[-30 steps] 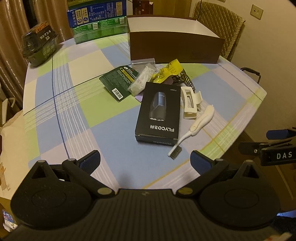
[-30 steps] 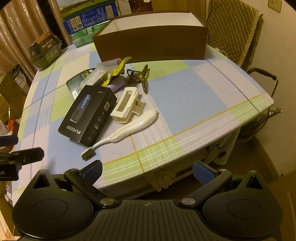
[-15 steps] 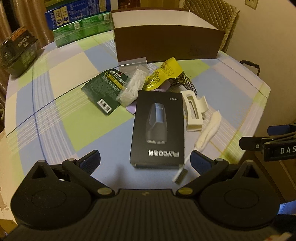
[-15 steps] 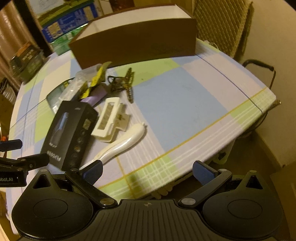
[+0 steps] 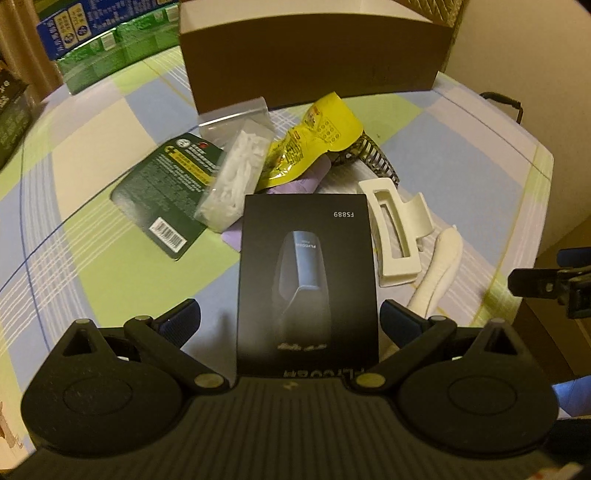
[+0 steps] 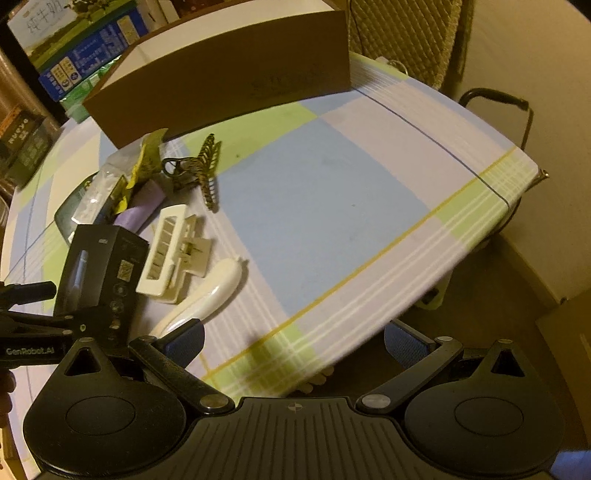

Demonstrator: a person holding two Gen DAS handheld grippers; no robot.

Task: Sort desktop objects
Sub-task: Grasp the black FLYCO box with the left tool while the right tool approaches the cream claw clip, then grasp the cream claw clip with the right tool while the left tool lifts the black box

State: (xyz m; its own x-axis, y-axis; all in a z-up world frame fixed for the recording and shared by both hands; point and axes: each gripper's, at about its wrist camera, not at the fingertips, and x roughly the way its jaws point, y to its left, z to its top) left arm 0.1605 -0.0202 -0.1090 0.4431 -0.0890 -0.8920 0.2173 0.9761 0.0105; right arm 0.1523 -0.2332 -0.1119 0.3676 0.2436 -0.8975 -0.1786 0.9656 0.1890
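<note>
Right of the black box point(image 5: 308, 273) I'm blocked by the white clip point(image 5: 393, 232) and brush point(image 5: 439, 273); its left side is bare table point(image 5: 122, 280).

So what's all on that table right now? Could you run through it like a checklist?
Surface: checked tablecloth, far right part bare.
Job's things: black box, cream hair clip, white brush, striped hair clip, yellow packet, green card, bag of white pieces, purple item, brown cardboard box.
Clutter: stacked cartons at the far edge.
Grippers: left gripper jaws open either side of the black box; right gripper jaws open, holding nothing.
Cables: nothing seen.
Surroundings: quilted chair.
</note>
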